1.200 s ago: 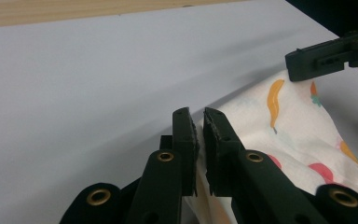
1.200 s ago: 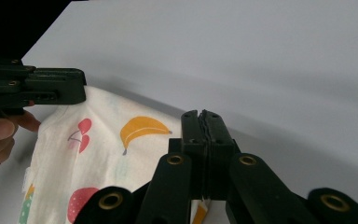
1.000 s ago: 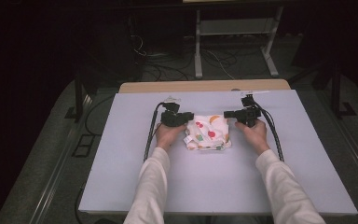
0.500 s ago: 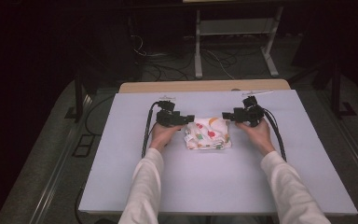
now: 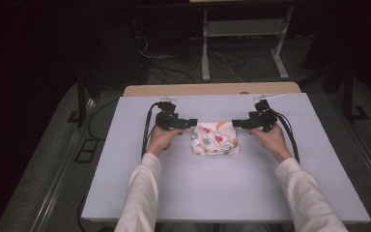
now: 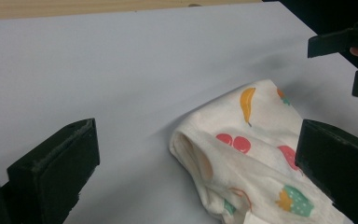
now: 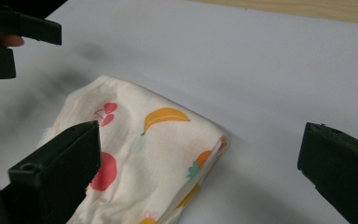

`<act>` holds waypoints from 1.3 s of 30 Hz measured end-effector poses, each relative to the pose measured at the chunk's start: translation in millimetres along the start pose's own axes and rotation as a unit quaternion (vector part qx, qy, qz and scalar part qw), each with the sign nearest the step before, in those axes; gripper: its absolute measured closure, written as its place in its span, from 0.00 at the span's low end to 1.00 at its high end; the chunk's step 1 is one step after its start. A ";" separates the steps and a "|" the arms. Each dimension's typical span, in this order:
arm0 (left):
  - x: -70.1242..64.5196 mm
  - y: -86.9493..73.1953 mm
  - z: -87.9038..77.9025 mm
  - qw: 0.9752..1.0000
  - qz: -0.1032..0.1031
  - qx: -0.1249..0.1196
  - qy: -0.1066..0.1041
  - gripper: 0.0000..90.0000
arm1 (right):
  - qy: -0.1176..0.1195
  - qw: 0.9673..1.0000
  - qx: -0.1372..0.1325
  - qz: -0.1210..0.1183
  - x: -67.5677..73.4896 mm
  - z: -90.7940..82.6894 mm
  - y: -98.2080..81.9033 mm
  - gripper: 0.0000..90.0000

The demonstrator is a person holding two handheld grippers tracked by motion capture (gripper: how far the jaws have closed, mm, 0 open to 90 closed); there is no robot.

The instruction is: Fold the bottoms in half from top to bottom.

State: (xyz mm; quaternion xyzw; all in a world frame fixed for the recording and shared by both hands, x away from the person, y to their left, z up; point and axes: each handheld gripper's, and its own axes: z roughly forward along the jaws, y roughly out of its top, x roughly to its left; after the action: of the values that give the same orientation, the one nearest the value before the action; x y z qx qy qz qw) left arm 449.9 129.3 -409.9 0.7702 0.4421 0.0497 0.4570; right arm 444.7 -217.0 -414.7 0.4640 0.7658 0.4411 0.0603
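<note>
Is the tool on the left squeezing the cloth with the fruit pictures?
No, in the left gripper view the left tool has its jaws wide apart, and the folded cloth lies loose on the table between them.

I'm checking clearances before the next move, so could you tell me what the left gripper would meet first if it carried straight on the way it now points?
Most likely the folded fruit-print cloth. The left gripper has its jaws open and aims across the table at the cloth's near edge. How high the jaws ride is unclear, so they might skim over it.

No readable text, label, brand or number anywhere; folded cloth [image 5: 216, 138] carries fruit pictures only, no lettering.
</note>
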 end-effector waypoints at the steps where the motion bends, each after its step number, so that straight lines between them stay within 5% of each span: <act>1: -0.9 -0.5 -1.8 1.000 0.004 0.000 0.001 0.00 | 0.001 1.000 -0.001 0.001 0.5 -2.1 -0.3 0.00; 10: -5.4 -12.1 -21.9 1.000 0.016 -0.012 -0.009 0.00 | 0.025 1.000 -0.016 0.003 9.6 -23.6 -13.1 0.00; 20: -10.3 -29.2 -46.2 0.999 0.034 -0.035 -0.011 0.00 | 0.015 0.999 -0.025 -0.026 20.0 -46.8 -28.7 0.00; 39: -20.9 -70.5 -79.4 0.996 0.060 -0.058 -0.006 0.00 | 0.023 0.998 -0.031 -0.043 38.0 -77.3 -67.0 0.00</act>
State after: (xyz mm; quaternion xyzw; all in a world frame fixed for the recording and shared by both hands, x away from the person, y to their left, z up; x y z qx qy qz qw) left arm 354.3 180.0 -409.9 0.7677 0.3886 0.0986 0.4999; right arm 340.6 -247.9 -405.0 0.4181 0.7723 0.4722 0.0763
